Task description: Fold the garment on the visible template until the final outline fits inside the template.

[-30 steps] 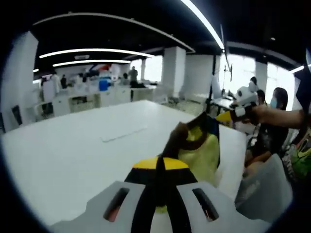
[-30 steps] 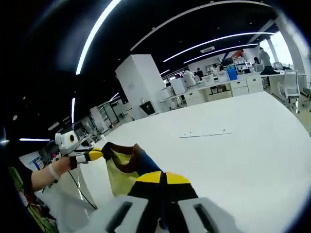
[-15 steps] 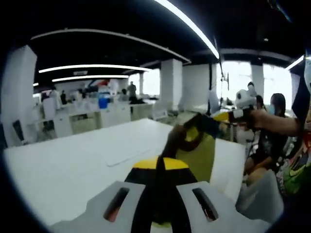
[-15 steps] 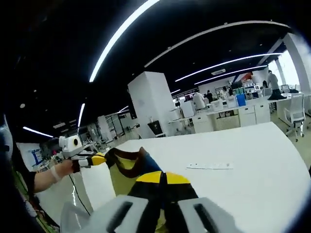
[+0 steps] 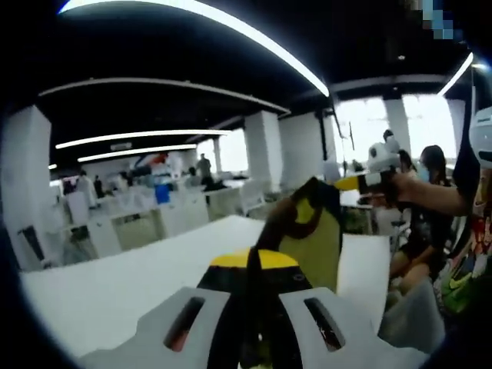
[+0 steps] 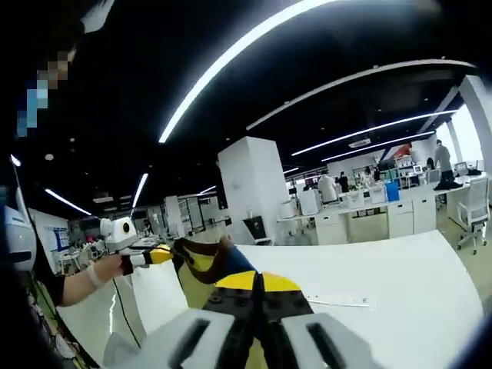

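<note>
Here the garment (image 5: 311, 238) hung in the air, well above the table (image 5: 115, 296), stretched between the two tongs. The left gripper (image 5: 254, 265) was clamped on one end, the right gripper (image 6: 260, 286) on the other, so its top edge ran from hand to hand. Neither hand was nearer. Laying it down would likely mean lowering both together.

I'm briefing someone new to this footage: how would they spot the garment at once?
Find the big white table. Above its near edge, the garment hangs stretched between the left gripper and the right gripper. It is the one yellow cloth, with dark trim and a blue patch.
</note>
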Available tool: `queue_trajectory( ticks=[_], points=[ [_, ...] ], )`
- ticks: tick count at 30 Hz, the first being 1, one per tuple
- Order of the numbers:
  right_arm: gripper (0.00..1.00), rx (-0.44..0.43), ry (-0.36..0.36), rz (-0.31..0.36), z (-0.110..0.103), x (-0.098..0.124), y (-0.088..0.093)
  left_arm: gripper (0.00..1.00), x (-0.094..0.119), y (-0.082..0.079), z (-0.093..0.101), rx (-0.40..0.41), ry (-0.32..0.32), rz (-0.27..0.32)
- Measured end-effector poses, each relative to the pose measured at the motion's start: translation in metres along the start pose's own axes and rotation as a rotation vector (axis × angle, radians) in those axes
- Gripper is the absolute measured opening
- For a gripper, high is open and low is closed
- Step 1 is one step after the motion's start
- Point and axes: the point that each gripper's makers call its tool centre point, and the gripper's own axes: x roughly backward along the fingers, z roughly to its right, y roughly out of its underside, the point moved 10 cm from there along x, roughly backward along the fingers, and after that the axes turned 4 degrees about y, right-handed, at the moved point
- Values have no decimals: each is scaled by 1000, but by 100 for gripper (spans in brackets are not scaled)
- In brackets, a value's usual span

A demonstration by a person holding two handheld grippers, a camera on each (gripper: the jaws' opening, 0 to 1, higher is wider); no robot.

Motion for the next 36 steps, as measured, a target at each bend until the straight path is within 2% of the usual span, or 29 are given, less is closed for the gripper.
queue_trajectory(
  ticks=[3, 8, 13, 14, 16, 17, 18, 21, 22, 24, 25, 27, 31, 32, 36],
  points=[
    [0, 30, -10, 16, -7, 3, -11, 0, 3, -9, 0, -46, -3, 26],
    [0, 50, -29, 61, -14, 6, -28, 0, 7, -23, 2, -56, -2, 53],
    [0, 51, -31, 77, -10, 4, -32, 0, 7, -26, 2, -52, 14, 68],
    [0, 50, -29, 74, -8, 3, -30, 0, 6, -24, 1, -25, 13, 66],
    [0, 33, -19, 54, -2, 0, -21, 0, 5, -18, -3, -1, 10, 81],
    [0, 17, -14, 43, 1, -1, -15, 0, 3, -13, -6, 39, 8, 66],
    [0, -7, -22, 39, 2, -2, -12, 0, 3, -11, -7, 28, 7, 67],
    [0, -36, -13, 17, 10, -7, 2, 0, -3, 5, -13, 87, 2, 58],
    [0, -58, -11, -9, 13, -10, 8, 0, -5, 11, -15, 107, -6, 43],
    [0, -50, -2, -23, 18, -14, 16, 0, -13, 23, -19, 81, -11, 2],
    [0, -66, 4, -47, 20, -16, 20, 0, -16, 29, -21, 107, -14, -13],
    [0, -61, 16, -68, 27, -23, 30, 0, -25, 43, -27, 154, -16, -20],
    [0, -72, 30, -114, 45, -36, 45, 0, -43, 64, -38, 155, -18, -60],
    [0, -77, 35, -124, 50, -40, 49, 0, -48, 72, -43, 193, -20, -75],
    [0, -79, 42, -167, 68, -56, 64, 0, -66, 91, -58, 210, -23, -103]
  ],
)
